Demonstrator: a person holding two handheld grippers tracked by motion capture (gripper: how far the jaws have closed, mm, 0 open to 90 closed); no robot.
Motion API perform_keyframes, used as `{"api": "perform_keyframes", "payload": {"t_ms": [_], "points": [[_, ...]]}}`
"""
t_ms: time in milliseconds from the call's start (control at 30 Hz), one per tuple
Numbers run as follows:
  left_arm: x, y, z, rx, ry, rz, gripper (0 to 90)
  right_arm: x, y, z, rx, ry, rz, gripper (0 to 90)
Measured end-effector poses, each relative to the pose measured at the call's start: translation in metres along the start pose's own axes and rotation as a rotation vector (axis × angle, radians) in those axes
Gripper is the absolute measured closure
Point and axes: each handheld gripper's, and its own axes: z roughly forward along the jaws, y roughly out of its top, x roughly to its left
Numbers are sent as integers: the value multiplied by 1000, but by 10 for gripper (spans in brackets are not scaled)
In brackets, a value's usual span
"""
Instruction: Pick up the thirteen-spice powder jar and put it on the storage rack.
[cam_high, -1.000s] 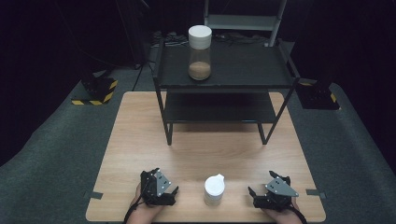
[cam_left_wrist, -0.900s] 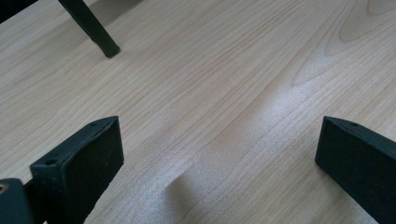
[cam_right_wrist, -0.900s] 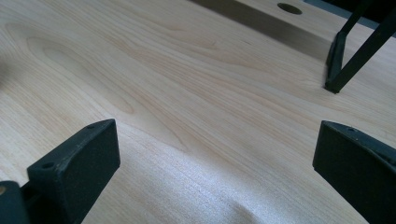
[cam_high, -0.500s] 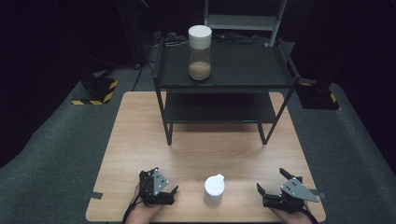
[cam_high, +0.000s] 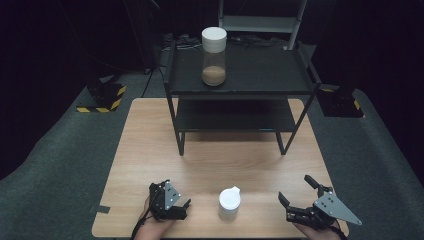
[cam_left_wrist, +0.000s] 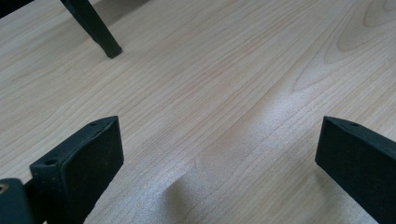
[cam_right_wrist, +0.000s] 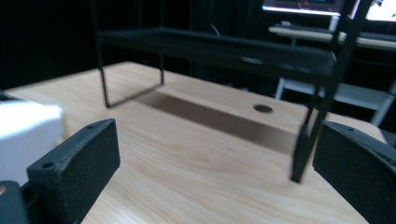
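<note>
Upright, the white-lidded spouted jar (cam_high: 229, 202) stands between the wide-jawed left gripper (cam_high: 176, 200) and right gripper (cam_high: 300, 192).

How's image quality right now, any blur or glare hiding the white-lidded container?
High view: sharp, evenly lit table, dark surroundings; the white-lidded container reads clearly. Right gripper view: that container is a blurred, overexposed white patch at left. Left gripper view: soft sheen and a faint shadow on the wood.

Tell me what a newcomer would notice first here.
Probably the tall white-lidded jar of brown powder on the black shelf rack at the table's far side. Next, the small white-capped container at the near edge, between the open left gripper and open right gripper.
</note>
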Motion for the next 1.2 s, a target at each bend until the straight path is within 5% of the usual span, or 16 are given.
{"api": "perform_keyframes", "payload": {"t_ms": [667, 967, 1200], "points": [[-2, 0, -1, -1, 0, 21, 13, 28, 6, 32, -30, 210, -2, 0], [-1, -1, -1, -4, -6, 23, 13, 45, 7, 56, 52, 286, -34, 0], [-1, -1, -1, -4, -9, 25, 13, 55, 0, 67, 86, 299, -41, 0]]}}
